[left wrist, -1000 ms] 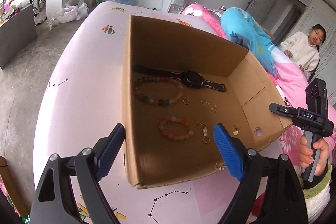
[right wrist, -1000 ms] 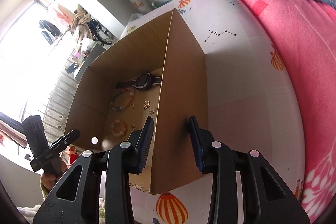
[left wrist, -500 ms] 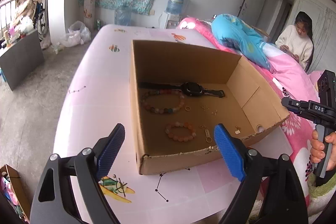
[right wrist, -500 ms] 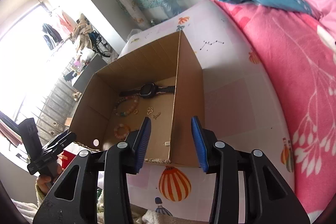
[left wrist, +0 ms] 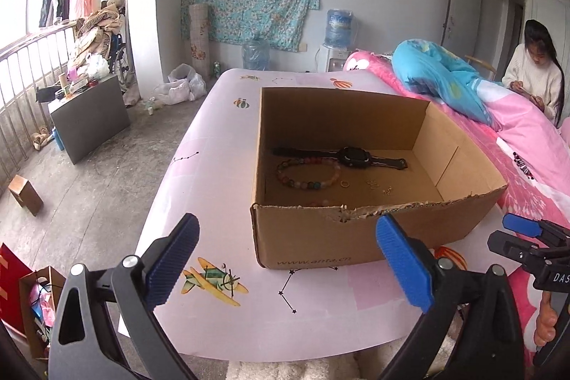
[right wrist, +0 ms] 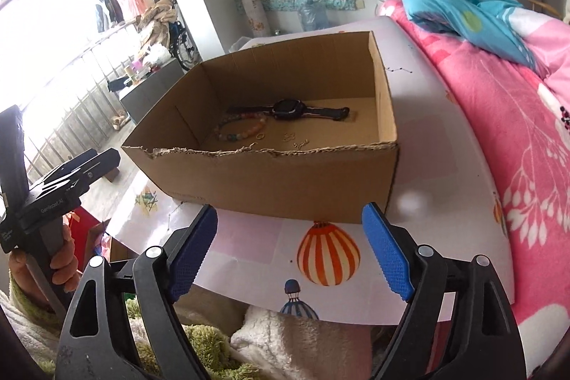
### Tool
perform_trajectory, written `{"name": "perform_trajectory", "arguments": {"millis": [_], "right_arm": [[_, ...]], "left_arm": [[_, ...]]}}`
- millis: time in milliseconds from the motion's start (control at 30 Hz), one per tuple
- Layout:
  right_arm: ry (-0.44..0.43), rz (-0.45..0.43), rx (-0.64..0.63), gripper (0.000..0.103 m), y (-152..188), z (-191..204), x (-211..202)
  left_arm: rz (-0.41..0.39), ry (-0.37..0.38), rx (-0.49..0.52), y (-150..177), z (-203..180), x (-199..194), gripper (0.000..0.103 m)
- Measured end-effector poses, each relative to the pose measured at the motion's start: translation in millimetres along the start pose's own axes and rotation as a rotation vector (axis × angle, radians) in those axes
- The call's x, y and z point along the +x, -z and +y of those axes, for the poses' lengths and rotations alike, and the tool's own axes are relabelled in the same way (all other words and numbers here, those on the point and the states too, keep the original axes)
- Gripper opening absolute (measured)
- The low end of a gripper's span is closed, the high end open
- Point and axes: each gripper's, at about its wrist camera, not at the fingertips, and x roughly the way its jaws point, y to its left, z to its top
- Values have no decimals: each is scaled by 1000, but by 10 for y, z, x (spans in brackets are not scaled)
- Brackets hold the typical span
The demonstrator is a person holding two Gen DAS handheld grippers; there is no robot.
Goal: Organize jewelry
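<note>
An open cardboard box [left wrist: 320, 237] stands on the pink patterned table [left wrist: 213, 166]. Inside lie a black watch [left wrist: 351, 156], a multicoloured bead bracelet [left wrist: 306, 182], a small ring [left wrist: 344, 183] and tiny earrings [left wrist: 373, 183]. A second bracelet [left wrist: 319, 203] just shows over the torn front wall. My left gripper [left wrist: 286, 225] hovers in front of the box, jaws opening wide, nothing between them. My right gripper [right wrist: 290, 211] is also short of the box [right wrist: 285, 180], jaws opening and empty. The watch [right wrist: 288, 107] and bracelet [right wrist: 238, 130] show in the right wrist view too.
Pink bedding [right wrist: 516, 130] and a blue quilt [left wrist: 438, 77] lie to the right of the table. A person in white [left wrist: 538, 73] sits at the far right. A grey cabinet [left wrist: 89, 116] and a small carton [left wrist: 25, 194] stand on the floor to the left.
Both grippers have drawn back from the box toward the table's near edge. The right jaws, which straddled the box's side wall, have come off it and spread wide.
</note>
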Motion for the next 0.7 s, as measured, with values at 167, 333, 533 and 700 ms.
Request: {"name": "perform_trajectory", "arguments": {"millis": [167,333,533,700], "right_arm": [[38,9,16,90,-17,165,107],[126,49,7,91,14,237,230],[168,72,6,91,37,239,293],[181,88,20,91,28,211,332]], "left_arm": [[156,-93,81,12,-184,265,98],[230,-66,38,60,-247,396,97],[270,-60,68,91,-408,462,97],[303,-35,32,77,-376,512,97]]}}
